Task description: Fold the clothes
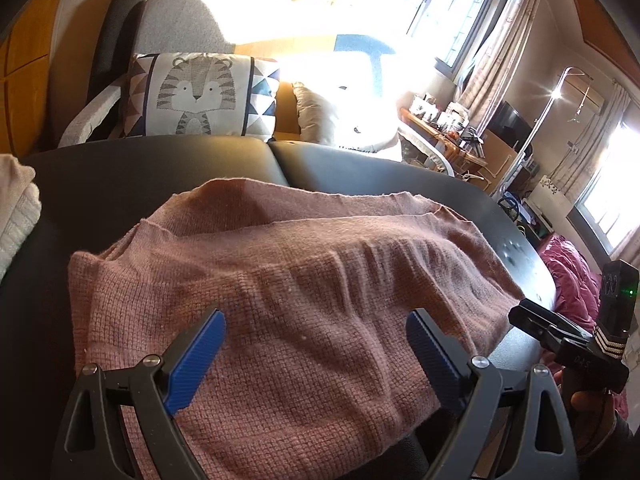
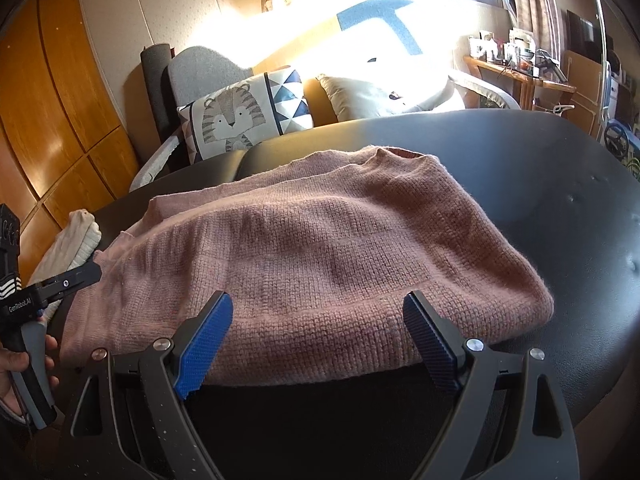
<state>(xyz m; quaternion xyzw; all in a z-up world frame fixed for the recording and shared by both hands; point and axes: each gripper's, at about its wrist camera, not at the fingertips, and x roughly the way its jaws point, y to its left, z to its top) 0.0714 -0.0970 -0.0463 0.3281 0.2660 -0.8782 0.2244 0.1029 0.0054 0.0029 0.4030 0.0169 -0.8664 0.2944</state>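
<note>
Pink knit sweater (image 2: pixel 320 248) folded on black padded table (image 2: pixel 560 184).
Left gripper (image 1: pixel 316 344) and right gripper (image 2: pixel 318 328): jaws wide, empty; table bare at right of frame.

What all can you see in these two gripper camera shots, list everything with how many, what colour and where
knit sweater: one, dusty pink, folded on the black table, in front of both grippers
table: one, black, under the sweater
cream knit garment: one, off-white, at the table's left edge
tiger cushion: one, white with grey tiger, on the seat behind the table
pale cushion: one, beige, right of the tiger cushion
wooden shelf: one, brown, cluttered, by the window
left gripper: one, black with blue pads, open over the sweater
right gripper: one, same colours, open at the sweater's near edge
</note>
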